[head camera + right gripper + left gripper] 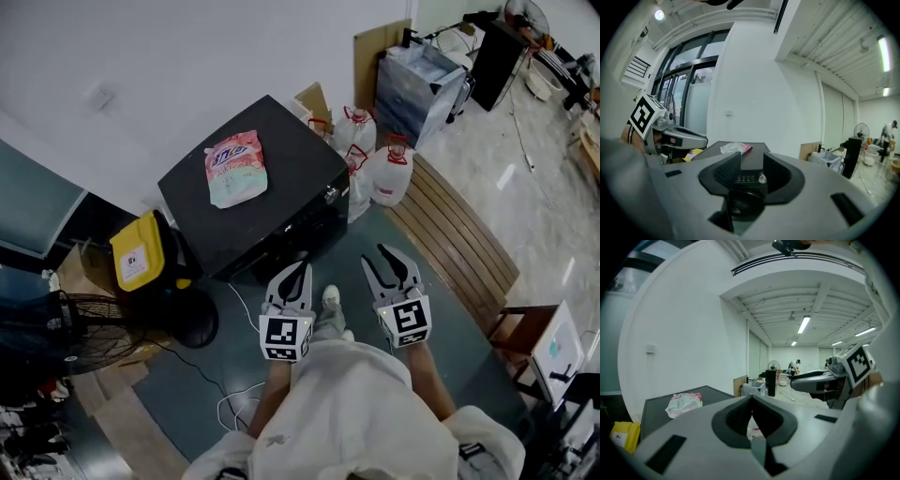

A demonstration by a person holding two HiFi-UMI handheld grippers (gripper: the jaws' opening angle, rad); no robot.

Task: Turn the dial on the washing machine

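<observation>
Both grippers before the black box-shaped washing machine (281, 202) on the floor, touching nothing.
On the left gripper (298, 269), fingers (736, 420) closed tip to tip and empty; on the right gripper (378, 253), fingers (724, 176) a narrow gap apart, gripping nothing. Framed in that gap, well apart from it, the small silver dial (762, 178), at the right end of the machine's front panel, by the corner nearest the white plastic jugs (389, 173). About mid-top of the machine, a pink-and-white detergent pouch (234, 169).

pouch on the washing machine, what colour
Pink over pale mint-white pouch, clearest in the head view.
</observation>
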